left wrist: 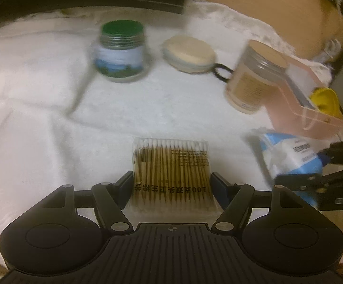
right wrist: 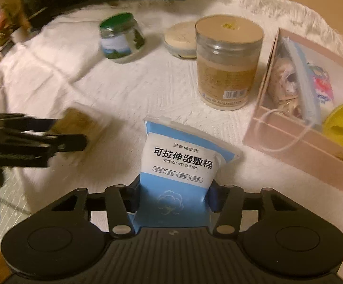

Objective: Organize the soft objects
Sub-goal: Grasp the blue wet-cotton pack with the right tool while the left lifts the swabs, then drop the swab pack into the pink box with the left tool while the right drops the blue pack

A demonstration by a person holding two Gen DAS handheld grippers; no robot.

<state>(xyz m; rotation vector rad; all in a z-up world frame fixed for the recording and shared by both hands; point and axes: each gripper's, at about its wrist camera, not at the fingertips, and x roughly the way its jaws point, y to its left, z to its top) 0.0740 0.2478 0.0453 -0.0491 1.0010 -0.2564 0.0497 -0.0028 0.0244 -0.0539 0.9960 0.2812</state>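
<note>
Two packs are held, one per gripper. Left gripper is clamped on the cotton swab pack, long axis pointing straight ahead from the fingers. Right gripper is clamped on the blue cotton pad bag, standing upright between the fingers. Pink organizer box lies ahead-right of the right gripper, nearer that arm, likely the drop target. Tan jar stands straight ahead, just left of the box, crowding that side. Green-lid jar and round puff sit far ahead. White cloth ahead-left is open room.
</note>
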